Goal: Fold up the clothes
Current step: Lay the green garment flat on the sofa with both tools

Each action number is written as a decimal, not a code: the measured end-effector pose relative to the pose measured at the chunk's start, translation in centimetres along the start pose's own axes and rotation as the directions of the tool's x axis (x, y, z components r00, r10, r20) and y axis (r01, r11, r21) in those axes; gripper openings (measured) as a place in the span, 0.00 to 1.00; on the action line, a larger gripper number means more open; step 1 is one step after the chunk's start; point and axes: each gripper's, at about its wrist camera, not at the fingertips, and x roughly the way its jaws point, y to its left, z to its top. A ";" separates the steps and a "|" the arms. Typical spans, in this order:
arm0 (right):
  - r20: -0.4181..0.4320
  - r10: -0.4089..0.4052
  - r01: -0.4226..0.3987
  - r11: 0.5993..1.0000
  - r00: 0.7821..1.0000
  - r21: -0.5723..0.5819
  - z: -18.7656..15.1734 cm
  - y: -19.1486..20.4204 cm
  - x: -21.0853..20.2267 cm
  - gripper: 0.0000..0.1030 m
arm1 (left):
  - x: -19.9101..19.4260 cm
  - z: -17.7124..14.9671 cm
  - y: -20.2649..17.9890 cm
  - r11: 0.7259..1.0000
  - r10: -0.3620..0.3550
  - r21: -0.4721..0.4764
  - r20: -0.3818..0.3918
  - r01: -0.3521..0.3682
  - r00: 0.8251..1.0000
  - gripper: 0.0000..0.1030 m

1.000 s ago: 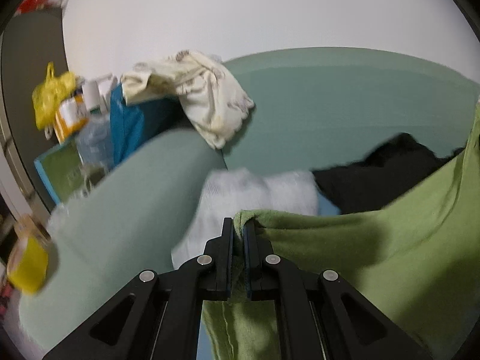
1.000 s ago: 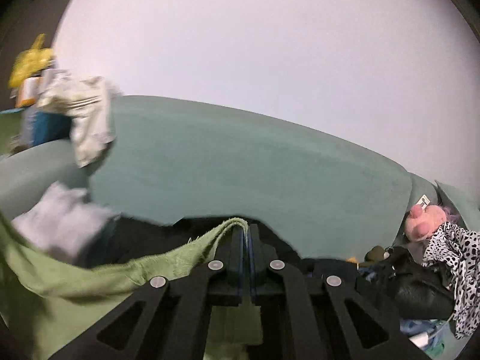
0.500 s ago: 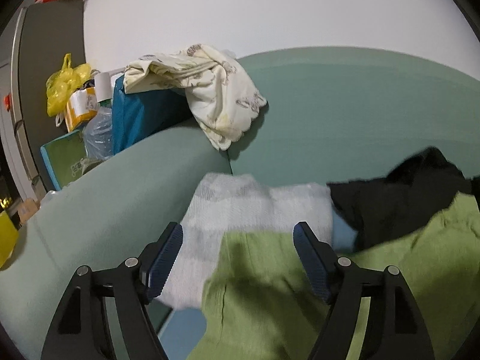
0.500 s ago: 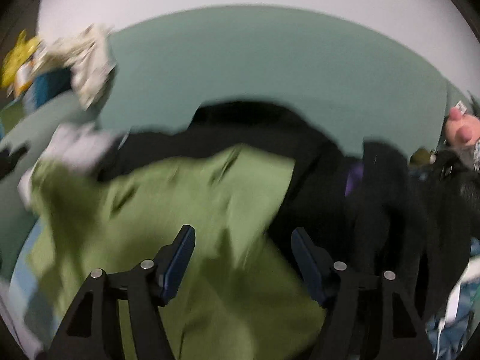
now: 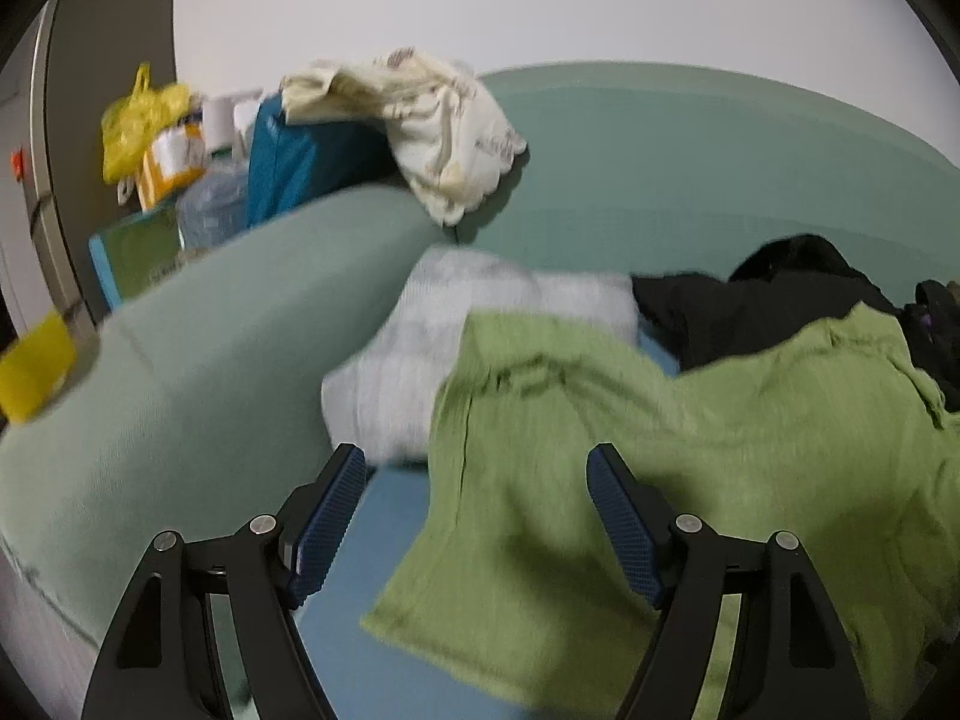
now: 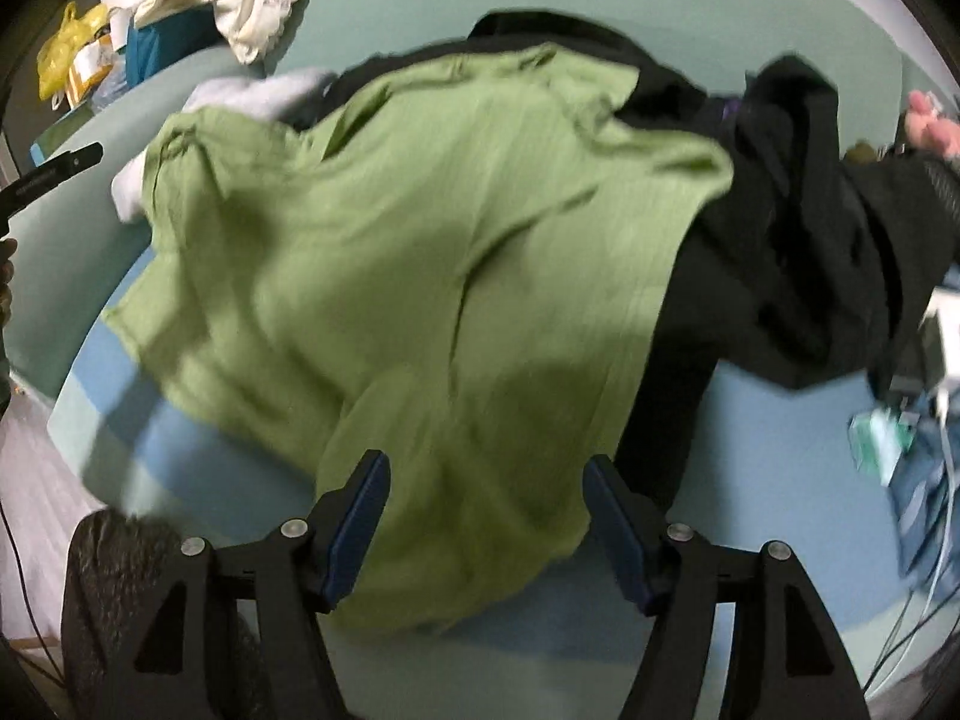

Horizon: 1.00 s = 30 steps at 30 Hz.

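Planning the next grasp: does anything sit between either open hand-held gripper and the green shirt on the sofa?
Nothing visible does. The left hand-held gripper and right hand-held gripper both open directly over the green knit shirt, which lies on top of the black garment.

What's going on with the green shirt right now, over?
Left gripper open, right gripper open. Green shirt spread on sofa seat, unfolded. Black clothes under its right edge.

The green garment was soft, matt, ribbed cloth. The sofa armrest looked finely woven; the yellow bag was glossy plastic.
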 end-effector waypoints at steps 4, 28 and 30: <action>-0.050 0.027 -0.026 0.999 0.998 0.032 -2.7 0.8 0.2 0.69 | 3.7 -4.5 3.1 0.975 -0.170 -0.183 -0.228 0.130 0.959 0.74; -0.030 -0.013 0.016 0.995 0.999 0.102 -5.2 -2.0 -2.0 0.11 | 4.0 -10.5 5.8 0.923 -0.257 -0.365 -0.354 0.120 0.899 0.06; -0.023 0.013 -0.011 0.996 1.000 0.083 -7.1 -2.4 -4.3 0.11 | 1.0 -12.0 7.9 0.927 -0.247 -0.356 -0.345 0.117 0.906 0.06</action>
